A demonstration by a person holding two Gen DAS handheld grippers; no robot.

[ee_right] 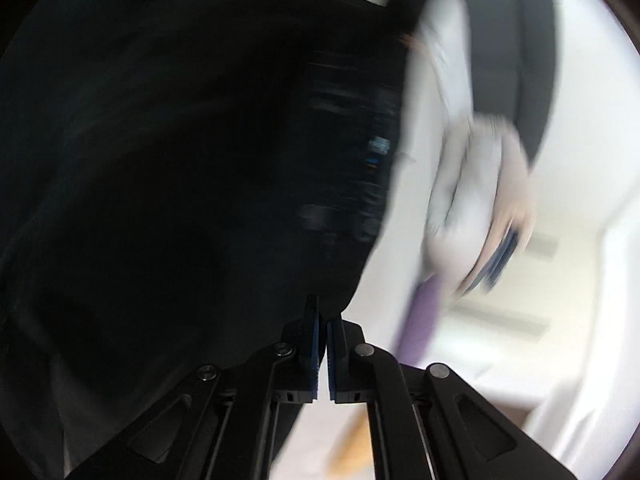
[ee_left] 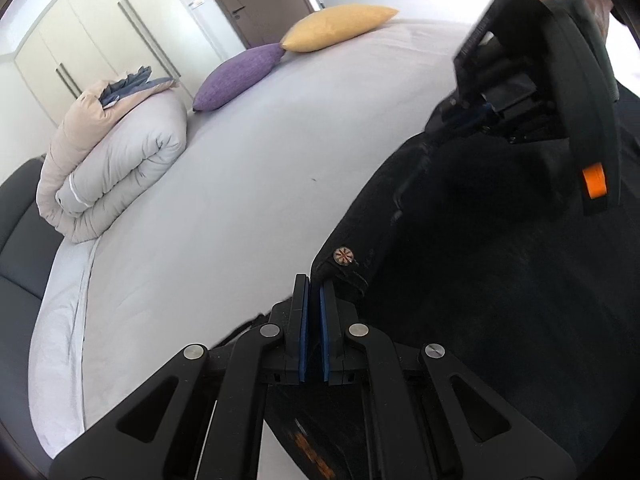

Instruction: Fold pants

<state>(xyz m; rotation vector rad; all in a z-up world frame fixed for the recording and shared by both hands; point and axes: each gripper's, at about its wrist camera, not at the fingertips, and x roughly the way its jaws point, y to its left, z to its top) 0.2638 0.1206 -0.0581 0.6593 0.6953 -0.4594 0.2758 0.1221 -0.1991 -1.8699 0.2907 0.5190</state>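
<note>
The black pants (ee_left: 480, 248) hang lifted above the bed, filling the right side of the left wrist view. A metal button (ee_left: 343, 255) marks the waistband corner. My left gripper (ee_left: 313, 286) is shut on that waistband corner. My right gripper (ee_left: 472, 112) shows at the upper right in the left wrist view, gripping the waistband's other end. In the blurred right wrist view the pants (ee_right: 180, 160) fill the left side and my right gripper (ee_right: 323, 318) is shut on their edge.
The bed has a pale grey sheet (ee_left: 248, 184). A folded duvet (ee_left: 116, 164) lies at its left, with a purple pillow (ee_left: 240, 76) and a yellow pillow (ee_left: 340, 26) behind. Wardrobe doors (ee_left: 92, 40) stand beyond. A dark headboard (ee_left: 20, 232) edges the left.
</note>
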